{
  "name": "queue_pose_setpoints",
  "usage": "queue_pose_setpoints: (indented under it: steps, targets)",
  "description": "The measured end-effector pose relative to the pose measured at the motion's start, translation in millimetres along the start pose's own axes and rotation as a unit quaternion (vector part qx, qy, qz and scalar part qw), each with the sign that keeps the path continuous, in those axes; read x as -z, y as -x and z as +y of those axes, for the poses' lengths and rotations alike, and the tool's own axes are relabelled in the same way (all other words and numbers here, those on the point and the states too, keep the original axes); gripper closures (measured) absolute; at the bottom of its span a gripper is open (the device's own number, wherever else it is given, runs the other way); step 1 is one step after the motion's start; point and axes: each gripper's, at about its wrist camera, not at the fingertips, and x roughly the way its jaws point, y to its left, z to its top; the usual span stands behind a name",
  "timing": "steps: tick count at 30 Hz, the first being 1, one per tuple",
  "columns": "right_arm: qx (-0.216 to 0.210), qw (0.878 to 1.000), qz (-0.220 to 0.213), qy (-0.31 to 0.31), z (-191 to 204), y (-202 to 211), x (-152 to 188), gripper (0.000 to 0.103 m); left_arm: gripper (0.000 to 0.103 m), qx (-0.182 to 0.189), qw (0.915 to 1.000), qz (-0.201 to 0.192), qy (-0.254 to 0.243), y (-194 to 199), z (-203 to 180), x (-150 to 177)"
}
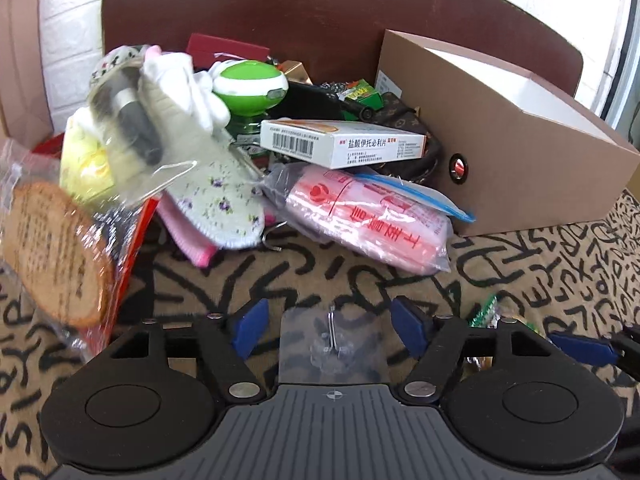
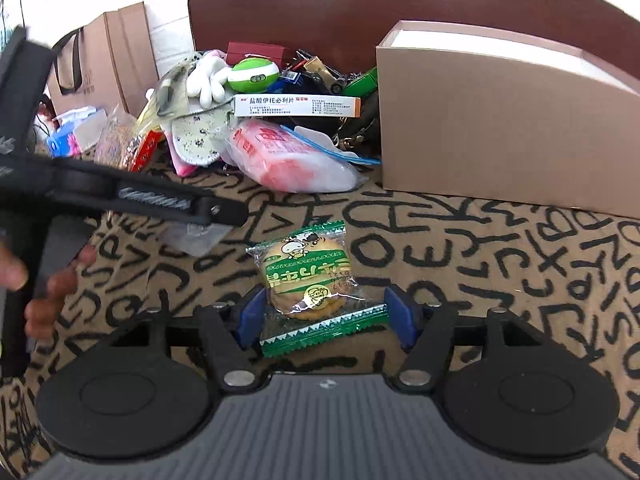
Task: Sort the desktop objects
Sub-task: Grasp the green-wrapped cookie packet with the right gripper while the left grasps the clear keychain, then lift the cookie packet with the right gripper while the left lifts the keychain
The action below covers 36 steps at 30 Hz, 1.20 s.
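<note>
A clear hook (image 1: 334,344) lies between the left claw's (image 1: 334,326) spread fingers, untouched. Ahead sits a clutter pile; a box (image 1: 516,152) stands ahead-right.

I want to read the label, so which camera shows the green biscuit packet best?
The right wrist view: the biscuit packet lies whole and sharp on the patterned cloth, between the open fingers of the right gripper. The left wrist view catches only a green corner at the right, behind its own gripper.

Tan cloth patterned with black letters (image 2: 500,264) covering the desk, dark brown rounded chair back (image 1: 320,12) behind, white brick-textured wall (image 1: 68,40), brown paper carrier bag with handles (image 2: 104,60) standing at left
</note>
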Motion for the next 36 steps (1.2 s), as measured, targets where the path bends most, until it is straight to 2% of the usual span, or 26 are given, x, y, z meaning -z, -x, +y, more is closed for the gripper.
queue_pose_setpoints:
  steps: [4, 10, 21, 25, 27, 28, 31, 36]
  targets:
    - [0.006, 1.0, -0.001, -0.003, 2, -3, -1, 0.029, 0.083, -0.011, 0.9999, 0.005, -0.006, -3, 3, -6]
    - [0.011, 1.0, -0.001, 0.001, 5, -8, -4, 0.025, 0.097, 0.018, 0.9996, 0.009, 0.02, 11, 15, 0]
    - [0.018, 1.0, 0.004, 0.007, 8, -13, -7, 0.024, 0.103, 0.068, 0.9951, -0.004, 0.072, 44, 33, -2]
    - [0.019, 1.0, 0.004, 0.006, 8, -16, -7, 0.024, 0.103, 0.062, 0.9953, 0.001, 0.075, 46, 35, 3]
    - [0.024, 1.0, 0.003, 0.009, 9, -16, -7, 0.031, 0.103, 0.063, 0.9951, 0.005, 0.076, 47, 36, 6]
    - [0.023, 1.0, 0.002, 0.01, 9, -15, -8, 0.044, 0.103, 0.063, 0.9951, 0.005, 0.075, 48, 37, 7]
    - [0.024, 1.0, 0.008, 0.013, 10, -14, -10, 0.048, 0.103, 0.068, 0.9945, 0.003, 0.079, 53, 39, 9]
    - [0.021, 1.0, 0.009, 0.01, 12, -7, -8, 0.049, 0.103, 0.089, 0.9899, -0.006, 0.11, 67, 48, 7]
